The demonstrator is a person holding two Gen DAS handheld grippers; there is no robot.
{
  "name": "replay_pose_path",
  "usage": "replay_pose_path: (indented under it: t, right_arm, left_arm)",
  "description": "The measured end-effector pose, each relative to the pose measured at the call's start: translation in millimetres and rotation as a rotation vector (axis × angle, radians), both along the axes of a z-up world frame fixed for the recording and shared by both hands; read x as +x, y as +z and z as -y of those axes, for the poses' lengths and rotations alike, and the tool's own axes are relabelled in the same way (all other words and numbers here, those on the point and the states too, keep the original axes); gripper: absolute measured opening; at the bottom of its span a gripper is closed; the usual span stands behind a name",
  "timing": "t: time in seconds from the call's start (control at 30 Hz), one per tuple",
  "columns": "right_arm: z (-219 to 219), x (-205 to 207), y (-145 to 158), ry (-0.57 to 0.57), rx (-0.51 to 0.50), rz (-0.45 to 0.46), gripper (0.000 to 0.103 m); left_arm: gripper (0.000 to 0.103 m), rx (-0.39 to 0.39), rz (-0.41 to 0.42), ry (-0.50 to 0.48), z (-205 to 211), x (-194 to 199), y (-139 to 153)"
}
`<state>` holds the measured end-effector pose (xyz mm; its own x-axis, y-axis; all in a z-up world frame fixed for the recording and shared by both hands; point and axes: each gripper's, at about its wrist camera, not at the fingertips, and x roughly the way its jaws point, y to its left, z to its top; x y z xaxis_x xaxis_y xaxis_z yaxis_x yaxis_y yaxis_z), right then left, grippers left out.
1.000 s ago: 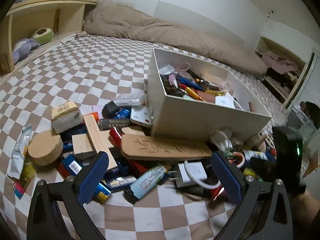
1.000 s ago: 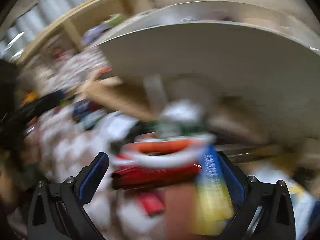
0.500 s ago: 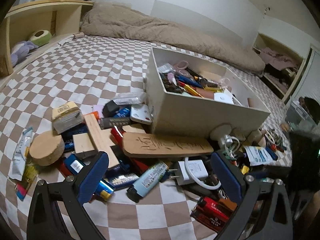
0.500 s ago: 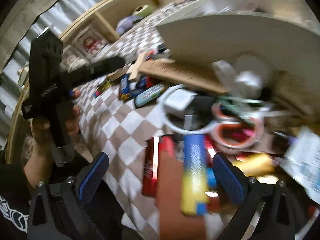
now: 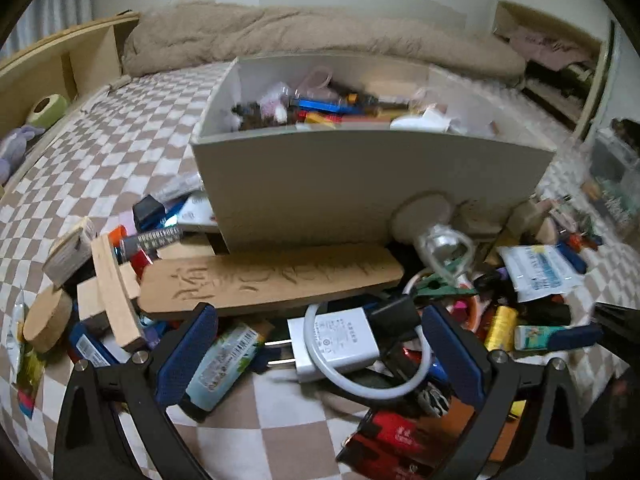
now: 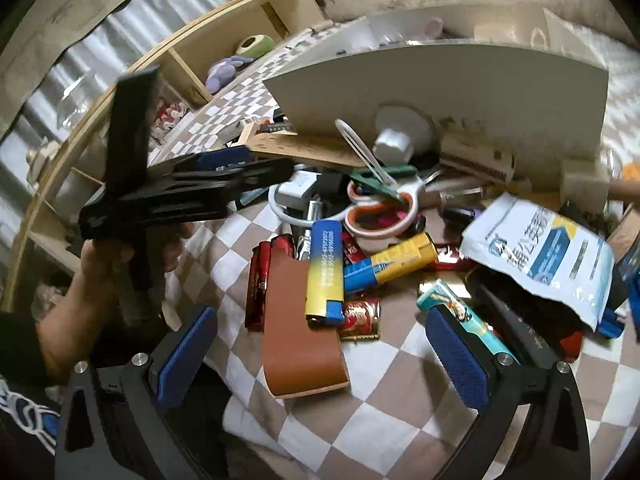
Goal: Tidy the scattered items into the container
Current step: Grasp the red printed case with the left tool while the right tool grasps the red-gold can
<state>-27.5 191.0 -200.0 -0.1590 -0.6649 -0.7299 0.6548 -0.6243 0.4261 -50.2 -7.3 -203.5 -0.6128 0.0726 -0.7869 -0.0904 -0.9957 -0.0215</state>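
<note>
The left gripper [image 5: 320,354] hangs with its jaws spread wide and empty over a white charger [image 5: 336,344] with a looped cable, low in the centre of the left wrist frame. Above it lies a carved wooden plank [image 5: 272,280], pressed against the front wall of the white container [image 5: 360,188], which fills the upper middle and already holds many small items. The right gripper [image 6: 322,354] is likewise wide open and empty, above a brown leather piece [image 6: 296,332] and a blue-and-yellow lighter [image 6: 324,272] on the checkered bed cover [image 6: 400,432]. Orange-handled scissors [image 6: 380,212] lie higher up, near the container.
</note>
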Motion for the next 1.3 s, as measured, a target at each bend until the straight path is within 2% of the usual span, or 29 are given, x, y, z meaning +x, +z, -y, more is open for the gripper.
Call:
replay_pose_path:
  t: [0.13, 0.2, 0.3, 0.37, 0.4, 0.43, 0.53, 0.6, 0.73, 0.8, 0.97, 1.1, 1.3]
  right_arm:
    - [9, 5, 1, 0.022, 0.017, -0.027, 0.103]
    - [12, 7, 0, 0.028, 0.027, -0.039, 0.103]
    - [13, 8, -2, 0.028, 0.044, -0.053, 0.103]
    - [14, 9, -2, 0.026, 0.061, -0.069, 0.103]
    - [16, 11, -3, 0.026, 0.066, -0.076, 0.103]
    - [16, 12, -3, 0.029, 0.068, -0.081, 0.103]
    - [18, 14, -4, 0.031, 0.081, -0.104, 0.103]
    - [22, 16, -5, 0.033, 0.119, -0.136, 0.103]
    - [36, 20, -13, 0.035, 0.244, -0.223, 0.103]
    - [35, 16, -20, -0.005, 0.335, -0.275, 0.103]
    - [6, -3, -24, -0.130, 0.402, -0.265, 0.103]
    - [-22, -12, -21, -0.244, 0.426, -0.250, 0.103]
    - [-56, -20, -12, -0.360, 0.410, -0.231, 0.103]
  left_arm:
    - [0.103, -0.136, 0.054, 0.047, -3, 1, -21]
    - [0.103, -0.149, 0.058, 0.095, 9, 4, -25]
    - [0.103, -0.149, 0.059, 0.222, 40, 7, -23]
    - [0.103, -0.229, 0.044, 0.322, 61, 11, -21]
    - [0.103, -0.244, 0.045, 0.350, 70, 13, -21]
    - [0.103, -0.244, 0.056, 0.380, 81, 15, -22]
    - [0.103, -0.164, 0.094, 0.434, 111, 24, -21]
    - [0.103, -0.131, 0.102, 0.440, 121, 30, -19]
    - [0.103, -0.011, 0.104, 0.362, 121, 45, -14]
    - [0.103, 0.039, 0.087, 0.306, 116, 54, -11]
    - [0.103, 0.156, 0.014, 0.122, 93, 70, -3]
    - [0.103, 0.167, -0.031, -0.056, 53, 79, 7]
    - [0.103, 0.140, 0.022, -0.309, 1, 83, 4]
